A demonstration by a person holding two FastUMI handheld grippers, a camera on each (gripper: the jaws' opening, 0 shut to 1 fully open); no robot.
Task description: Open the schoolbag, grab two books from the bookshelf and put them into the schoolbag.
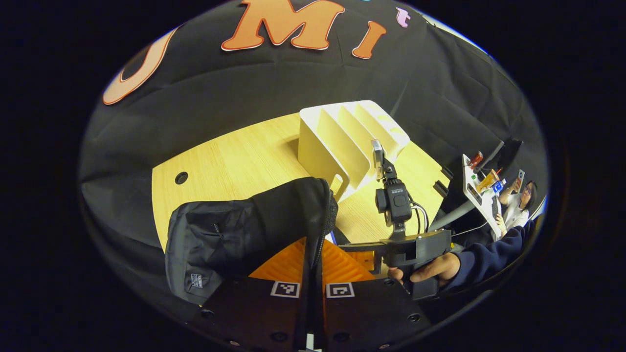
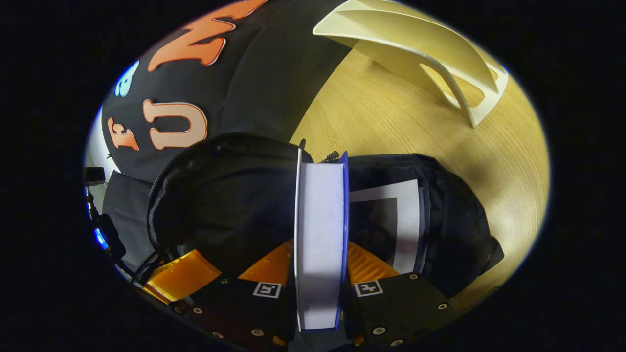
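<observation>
The black schoolbag [image 1: 244, 230] lies on the wooden table [image 1: 234, 151], its mouth held open. My left gripper [image 1: 313, 254] is shut on the zipper rim of the bag's flap. My right gripper [image 2: 320, 249] is shut on a thick book [image 2: 320, 215] with white pages and a blue cover, held edge-on in the bag's opening [image 2: 225, 195]. A second book [image 2: 391, 220] with a white and dark cover lies inside the bag, just right of the held one. The white bookshelf [image 1: 342, 142] stands behind the bag with bare slots. The right gripper [image 1: 352, 247] also shows beside the bag, in a hand.
The bookshelf [image 2: 415, 44] sits close beyond the bag on the table [image 2: 391, 127]. A cable hole [image 1: 181, 177] marks the table's far left. A person [image 1: 518, 200] sits by a stand with small items at the far right. Black cloth walls the back.
</observation>
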